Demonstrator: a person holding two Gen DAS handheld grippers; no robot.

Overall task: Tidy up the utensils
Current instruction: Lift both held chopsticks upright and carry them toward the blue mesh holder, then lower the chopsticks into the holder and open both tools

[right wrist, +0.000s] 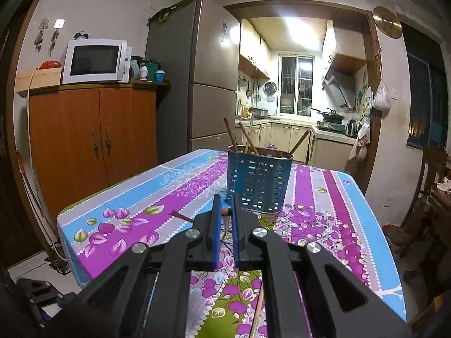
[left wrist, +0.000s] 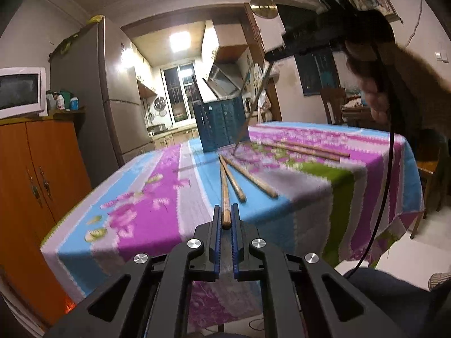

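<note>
A wooden chopstick (left wrist: 225,194) is clamped in the left gripper (left wrist: 225,219) above the near table (left wrist: 157,197) edge. Another chopstick (right wrist: 226,219) is gripped by the right gripper (right wrist: 225,214), near the blue holder (right wrist: 258,181).

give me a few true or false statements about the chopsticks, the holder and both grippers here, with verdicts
1. The left gripper has a wooden chopstick between its fingers. True.
2. The blue holder lies tipped over on the tablecloth. False: it stands upright.
3. The holder has no chopsticks in it yet. False: several chopsticks already stick up out of it.
4. Loose chopsticks remain on the tablecloth. True.
5. The right gripper holds a metal spoon. False: a wooden chopstick end sits between its fingers, pointing down at the table.
</note>
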